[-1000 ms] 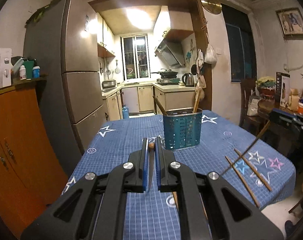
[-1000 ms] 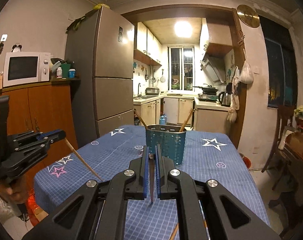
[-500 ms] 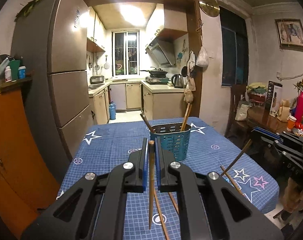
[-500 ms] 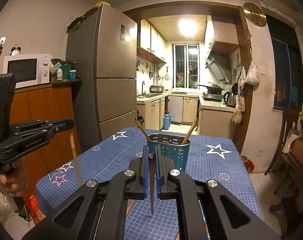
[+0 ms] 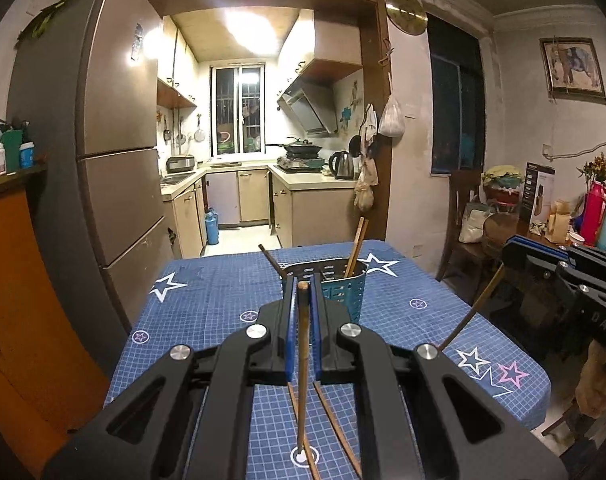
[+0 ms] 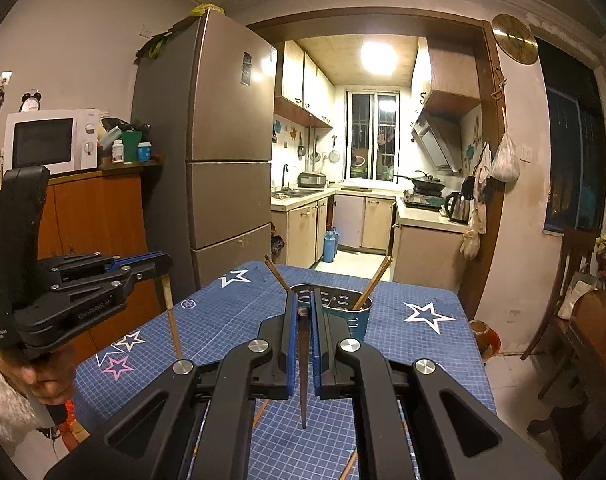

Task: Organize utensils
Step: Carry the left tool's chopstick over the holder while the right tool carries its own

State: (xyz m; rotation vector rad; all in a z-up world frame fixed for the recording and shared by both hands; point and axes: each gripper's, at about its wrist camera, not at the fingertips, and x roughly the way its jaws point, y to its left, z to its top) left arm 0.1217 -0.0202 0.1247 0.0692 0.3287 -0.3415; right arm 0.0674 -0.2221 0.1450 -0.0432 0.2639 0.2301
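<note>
A teal perforated utensil holder [image 5: 345,294] [image 6: 345,312] stands mid-table on the blue star-patterned cloth [image 5: 207,300], with a few chopsticks leaning in it. My left gripper [image 5: 301,280] is shut on a light wooden chopstick [image 5: 303,364] that hangs almost straight down above the cloth. My right gripper [image 6: 303,297] is shut on a darker chopstick [image 6: 303,372], also pointing down, just short of the holder. Each gripper shows in the other's view: the right gripper [image 5: 509,250] with its slanting chopstick [image 5: 473,312], the left gripper [image 6: 163,266] with its chopstick [image 6: 171,316].
Loose chopsticks [image 5: 335,426] [image 6: 263,410] lie on the cloth near the front edge. A tall fridge [image 6: 223,160] and an orange cabinet [image 6: 91,216] with a microwave [image 6: 49,142] stand left of the table. A chair [image 5: 461,216] and a cluttered side table [image 5: 543,224] are to the right.
Both grippers have risen with their chopsticks, so the table and holder sit lower in view. The left chopstick now hangs nearly vertical instead of slanting.
</note>
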